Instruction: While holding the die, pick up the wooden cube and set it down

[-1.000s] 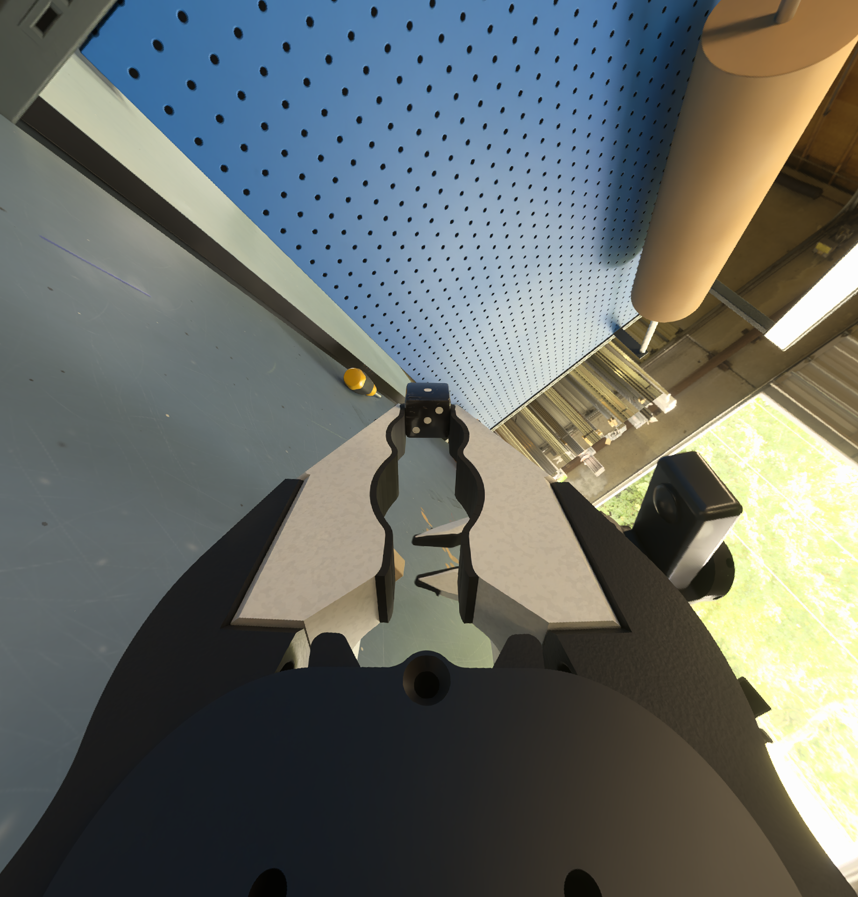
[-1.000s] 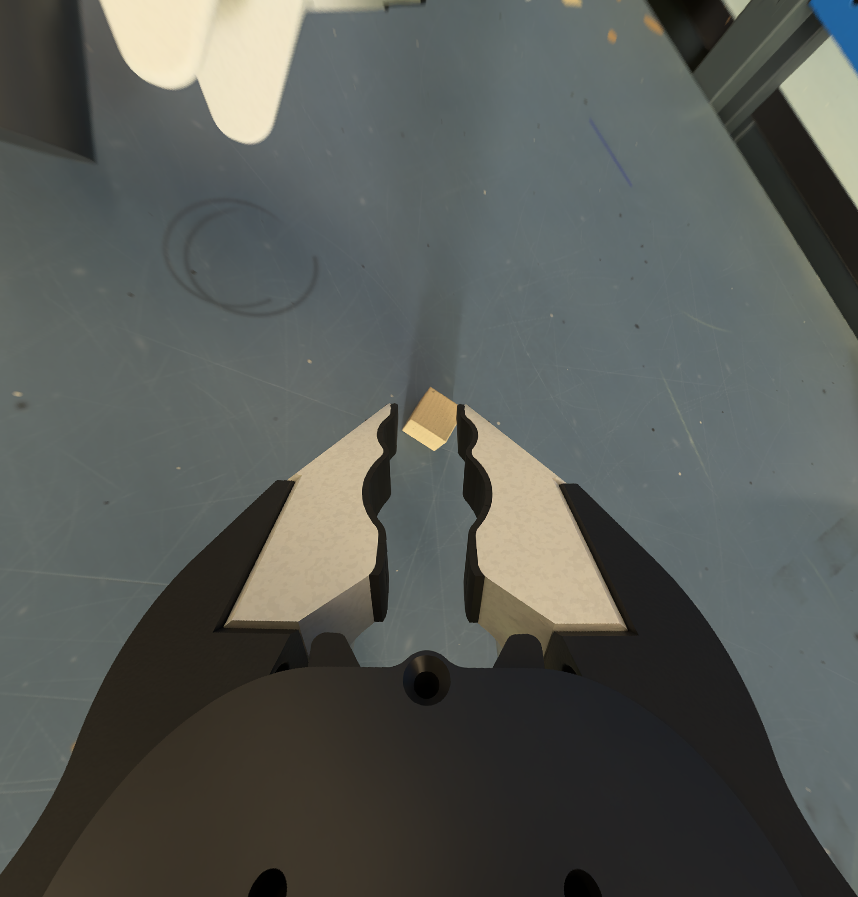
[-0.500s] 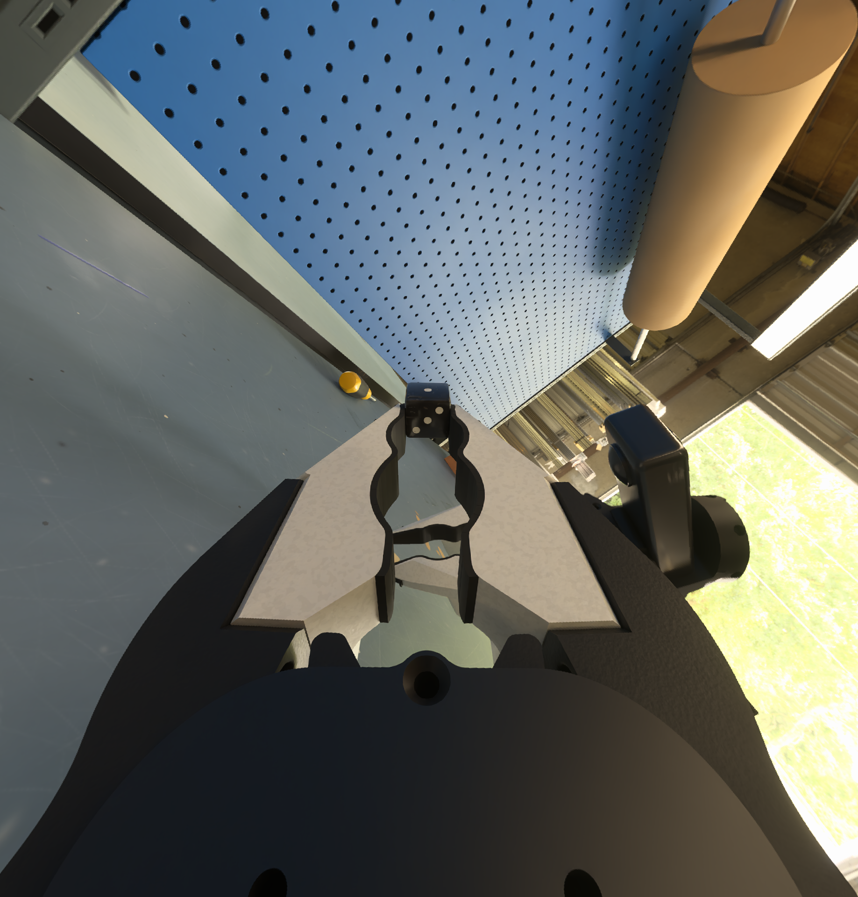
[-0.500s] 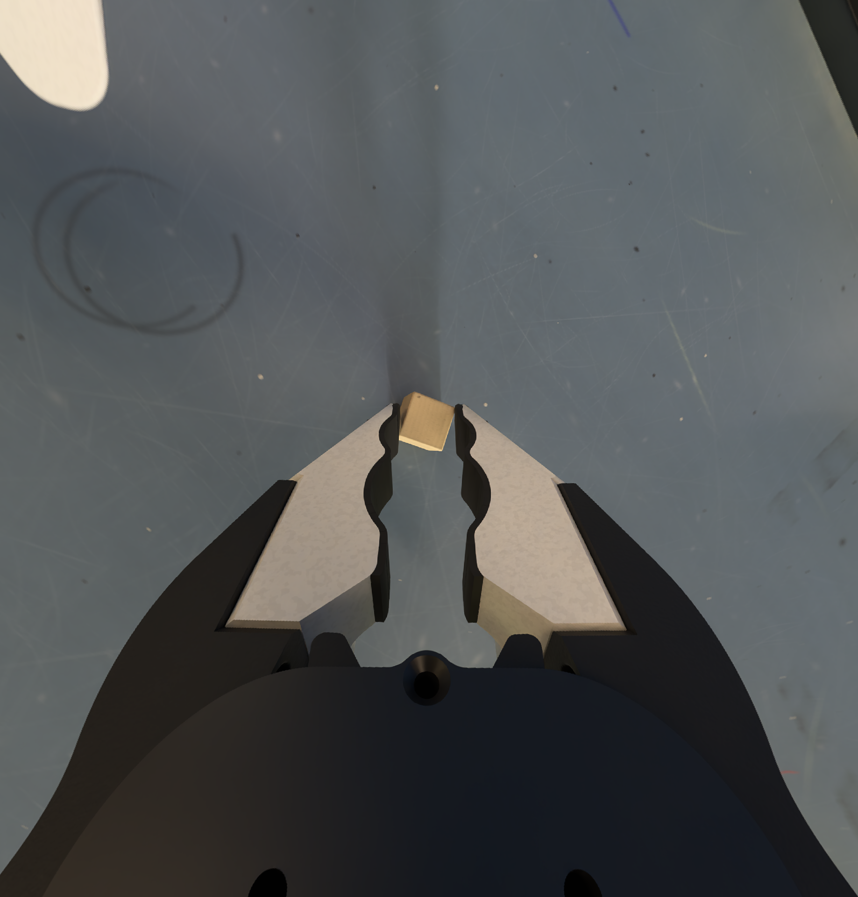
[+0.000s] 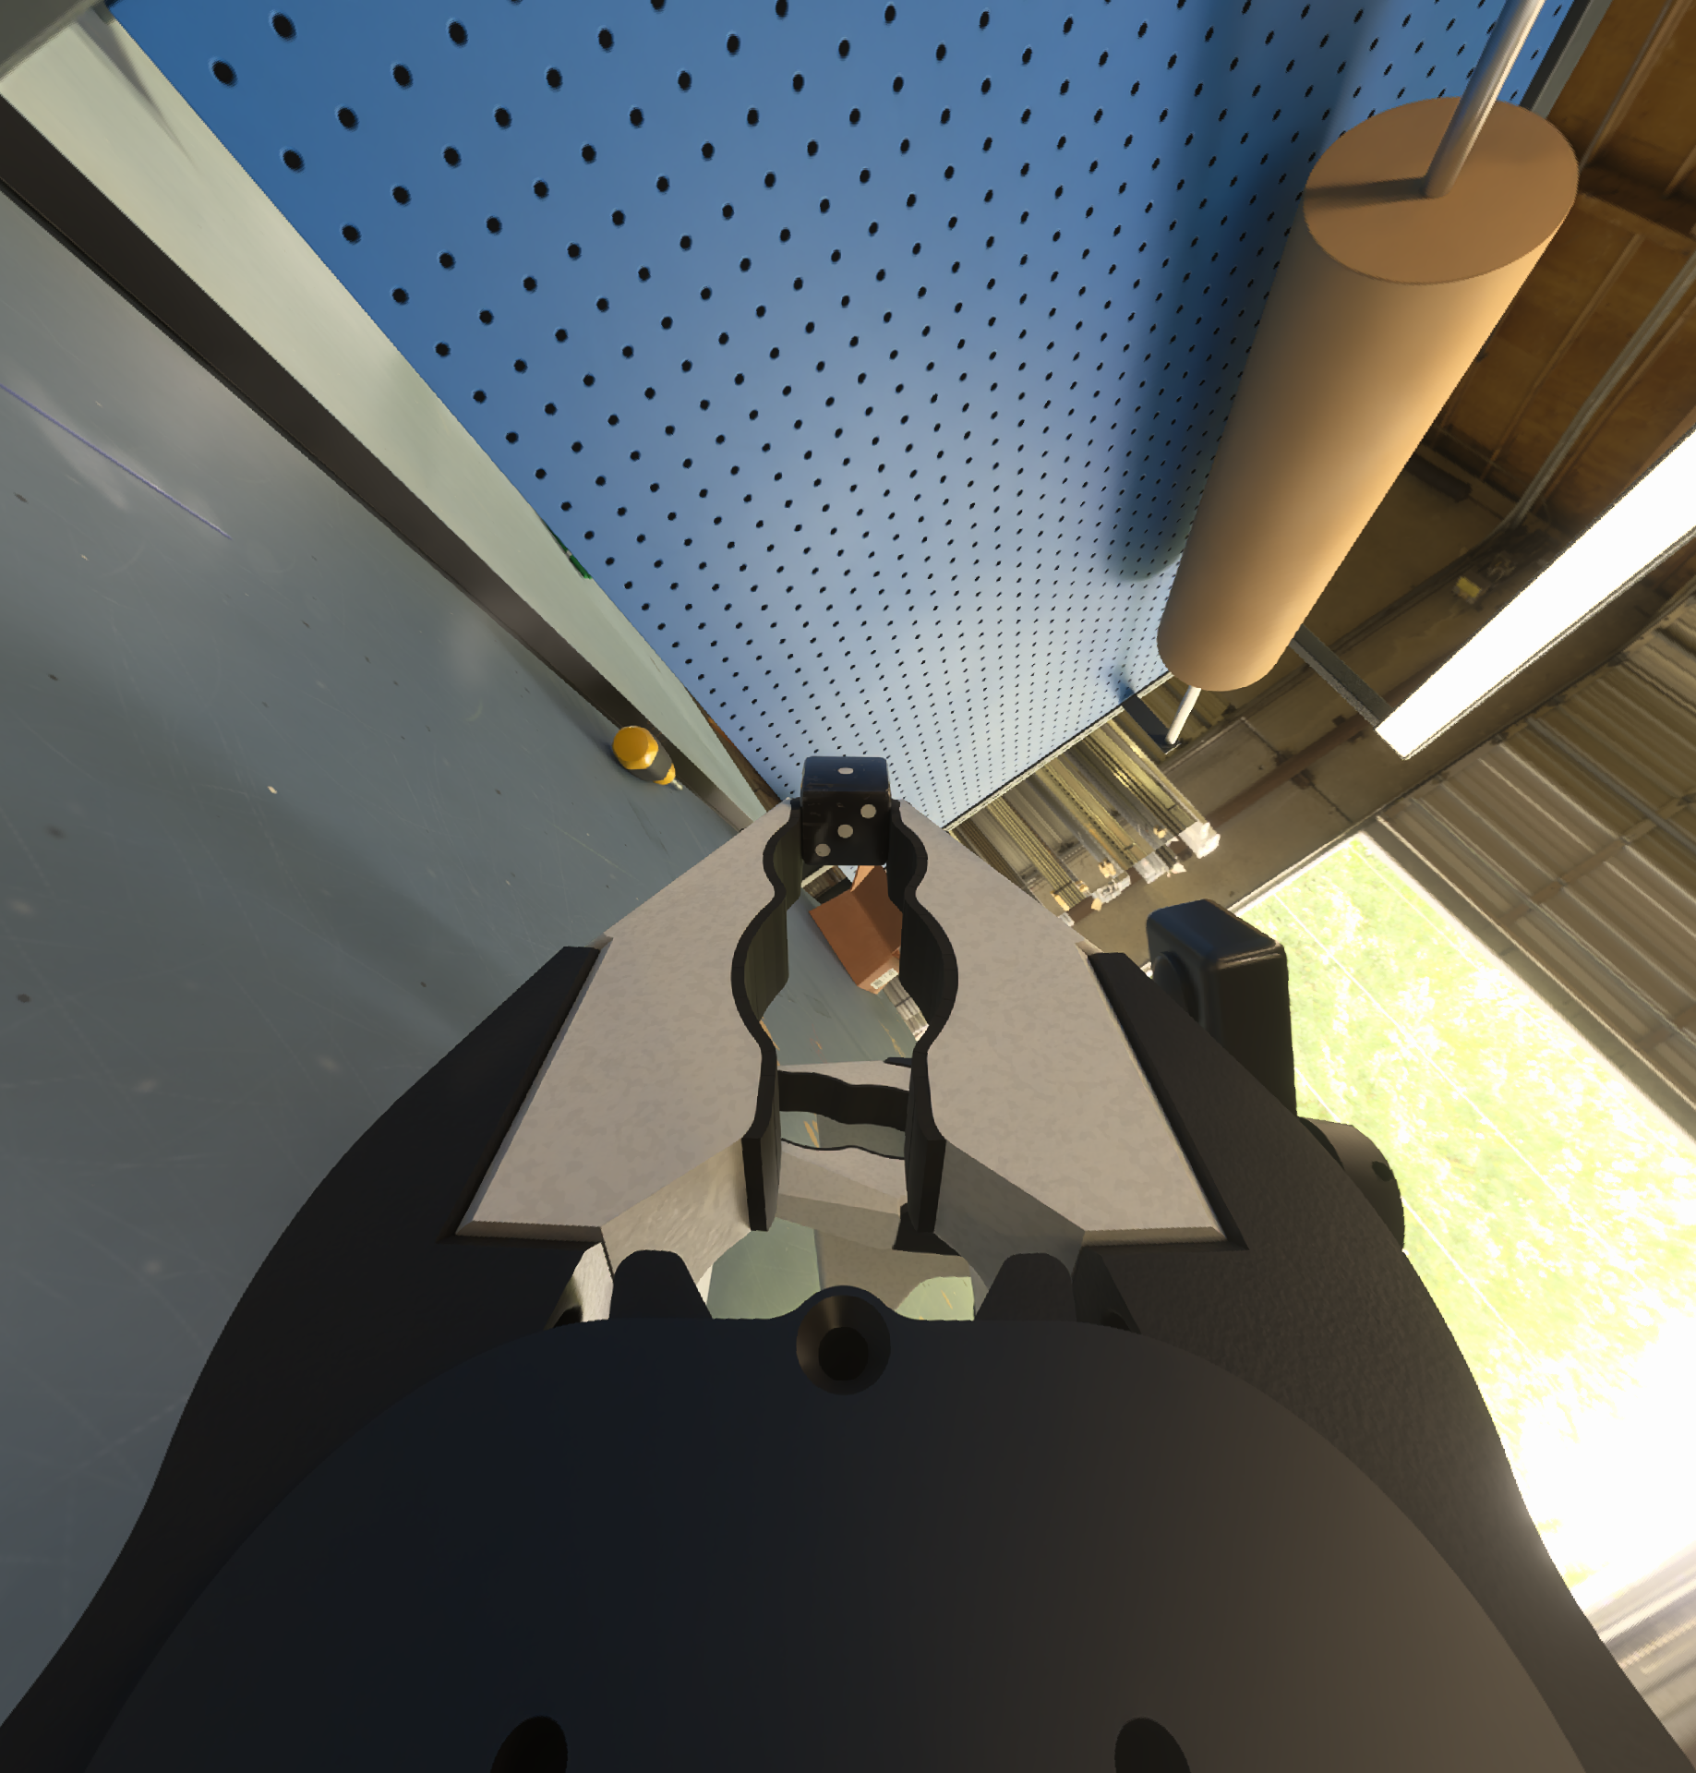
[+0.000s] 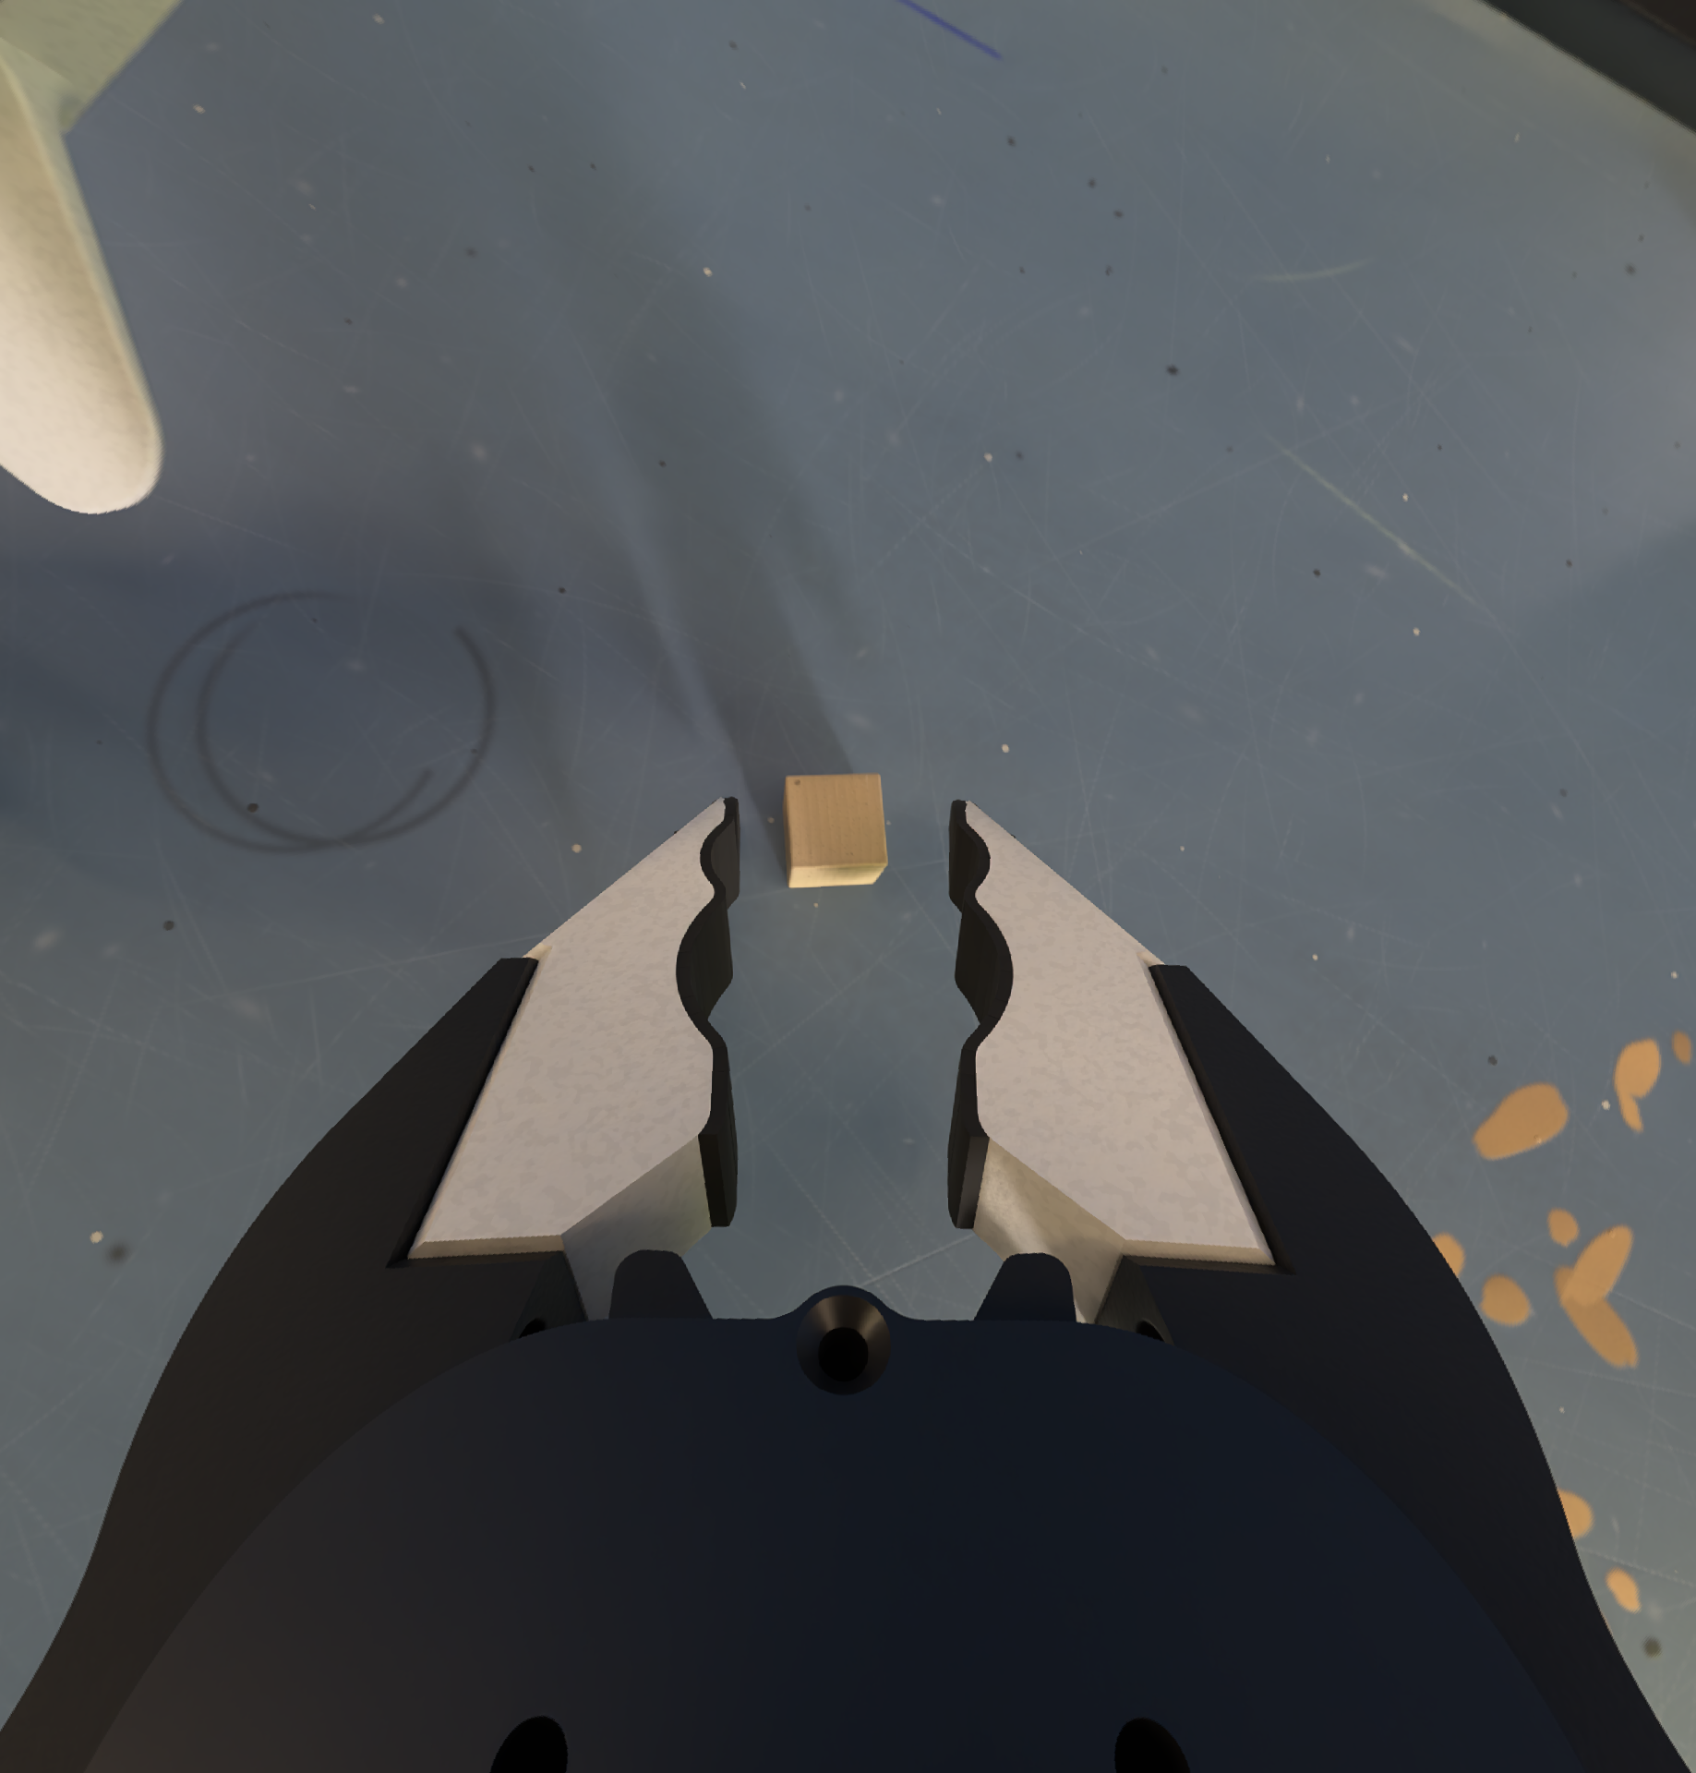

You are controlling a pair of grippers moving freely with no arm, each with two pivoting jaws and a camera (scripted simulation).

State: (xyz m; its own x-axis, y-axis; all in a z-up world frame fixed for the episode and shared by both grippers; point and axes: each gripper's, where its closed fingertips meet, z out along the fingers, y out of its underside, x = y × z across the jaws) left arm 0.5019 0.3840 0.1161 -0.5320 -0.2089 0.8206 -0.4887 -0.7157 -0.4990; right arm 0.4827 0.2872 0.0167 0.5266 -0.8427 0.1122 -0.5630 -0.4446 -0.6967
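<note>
The left gripper [image 5: 844,815] pinches a black die [image 5: 844,811] with white pips between its fingertips, held up off the grey-blue tabletop [image 5: 201,768]. Beyond it a blue pegboard [image 5: 824,336] rises along the table's back edge, with a brown paper roll [image 5: 1352,403] hung in front of it. A small yellow-handled tool [image 5: 640,753] lies on the table against that back edge. Part of the right gripper's dark body shows at the right of this view.

The right gripper [image 6: 844,835] points down at the tabletop [image 6: 1208,480] with its fingers spread apart. The wooden cube [image 6: 834,830] sits flat on the surface in the gap between the two fingertips, touching neither. A faint dark ring mark [image 6: 316,720] is on the table to the cube's left, and orange paint-like spots [image 6: 1544,1199] lie on the surface to its right. A pale finger [image 6: 48,336] of the other gripper shows in the upper left of this view.
</note>
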